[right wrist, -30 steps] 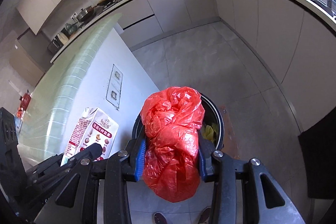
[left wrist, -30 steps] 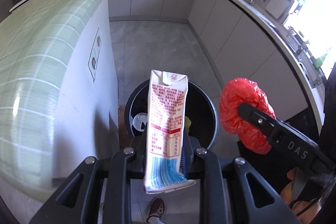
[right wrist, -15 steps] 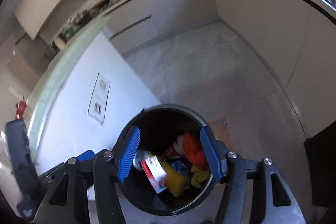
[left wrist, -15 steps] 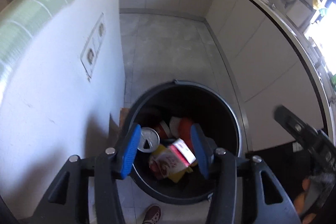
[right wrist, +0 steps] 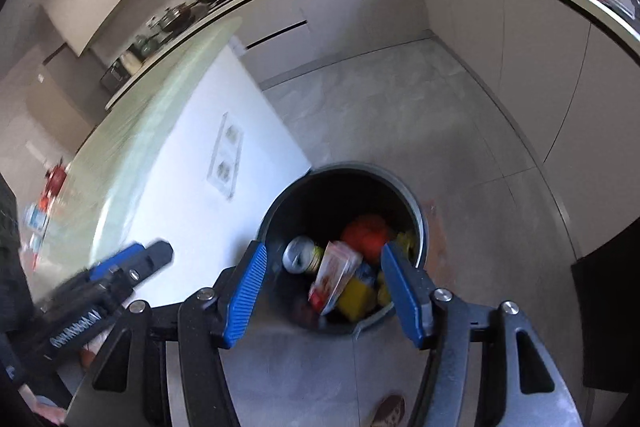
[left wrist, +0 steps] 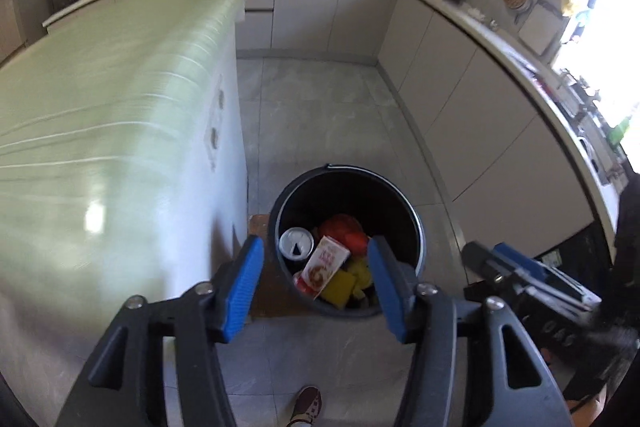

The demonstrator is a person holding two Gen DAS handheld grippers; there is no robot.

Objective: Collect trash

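Inside the black bin (left wrist: pixel 416 227) — carton (left wrist: pixel 325 261), can (left wrist: pixel 296 243), perhaps a red bag (left wrist: pixel 340 227).

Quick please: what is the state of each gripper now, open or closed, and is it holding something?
Left gripper: jaws just opening, now open, nothing between them; hangs above the bin.
Right gripper: jaws just opened, holding nothing.

The bin (left wrist: pixel 416 227) stands open-topped on the floor (left wrist: pixel 320 115), its mouth unobstructed, with trash heaped low inside. The white desk side (left wrist: pixel 224 155) closes off its left, almost touching the rim. Bare floor lies open beyond, up to the cabinets (left wrist: pixel 460 99) along the right.
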